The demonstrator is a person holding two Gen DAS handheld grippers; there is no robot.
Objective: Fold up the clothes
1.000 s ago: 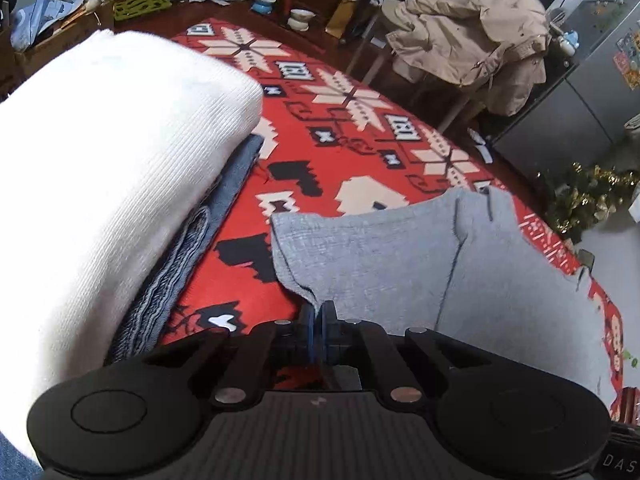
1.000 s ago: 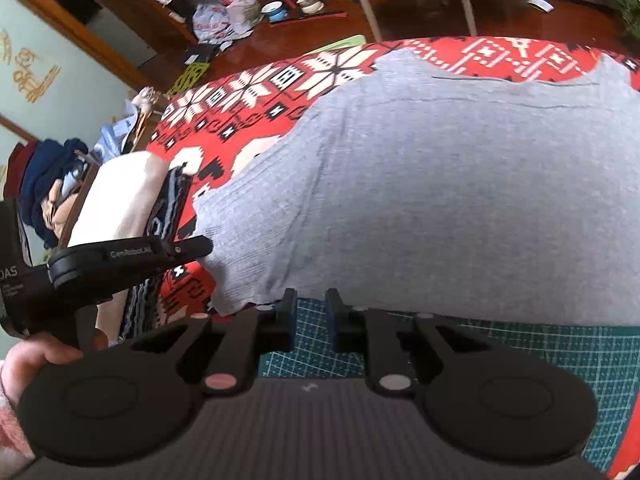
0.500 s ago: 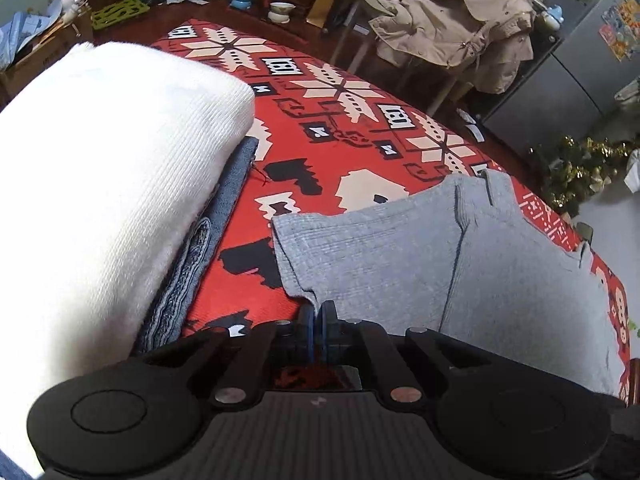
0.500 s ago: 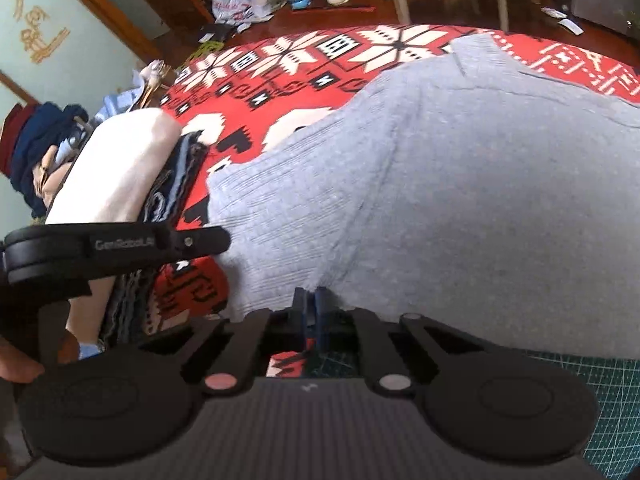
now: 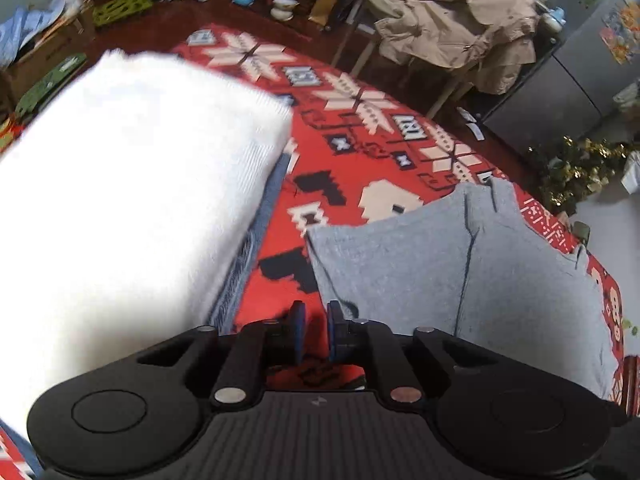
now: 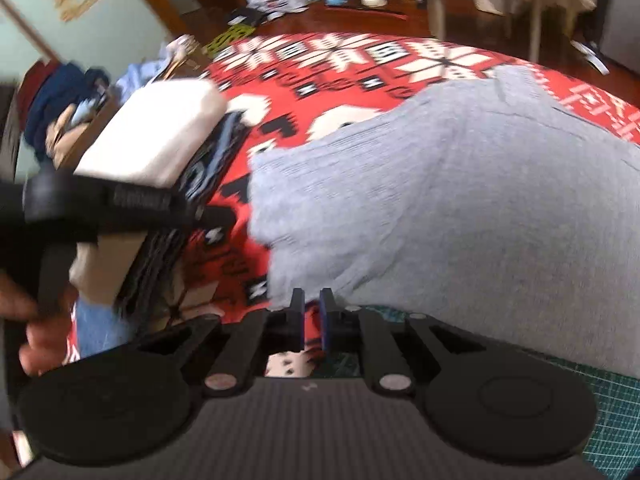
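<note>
A grey knit garment [image 5: 460, 272] lies spread on a red patterned cloth [image 5: 360, 152]. My left gripper [image 5: 316, 314] hovers at the garment's near left corner. Its jaws are opening, with only red cloth showing in the narrow gap. The grey edge lies beside the right finger. My right gripper [image 6: 312, 300] is at the near hem of the garment [image 6: 460, 200]. Its jaws are also opening, with nothing between them. The left gripper [image 6: 212, 216] reaches in from the left of the right wrist view, held by a hand [image 6: 36, 344].
A folded white knit [image 5: 120, 200] rests on folded blue denim [image 5: 256, 240] left of the garment. A green cutting mat [image 6: 612, 420] lies under the near hem. Beyond the cloth are a chair draped with a beige jacket [image 5: 452, 20], bowls [image 5: 284, 2] and a cardboard box [image 5: 40, 52].
Half a second ago both grippers were shut on the grey garment's near edge. Now both jaws stand slightly apart and the edge lies free. The right gripper has slid left along the hem.
</note>
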